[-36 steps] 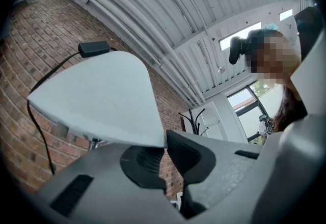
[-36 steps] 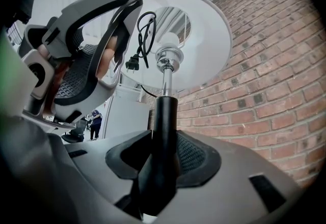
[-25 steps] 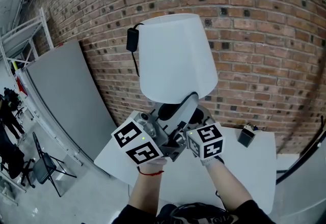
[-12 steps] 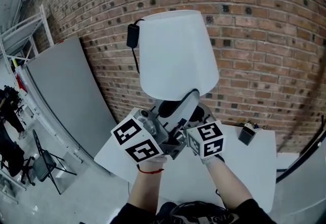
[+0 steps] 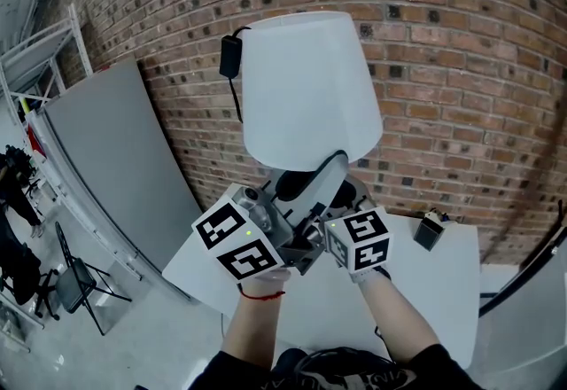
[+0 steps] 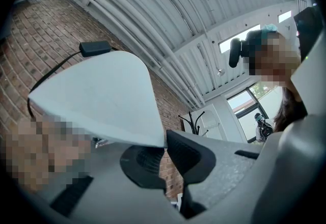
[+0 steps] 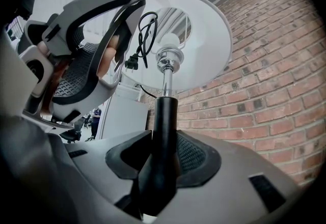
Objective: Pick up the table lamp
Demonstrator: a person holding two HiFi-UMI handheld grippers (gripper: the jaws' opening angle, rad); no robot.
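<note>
Lamp shade [image 5: 310, 91] matt white, prob. cloth; stem [image 7: 164, 136] glossy blk; wall [image 5: 461, 69] rough brick

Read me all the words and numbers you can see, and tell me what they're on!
No words, numbers or brand names can be read anywhere.
Left cube and right cube: black-and-white square patterns only, no letters.
White lampshade, black lamp stem, brick wall: blank.
Small black box on the table: too small to tell if it has print.
</note>
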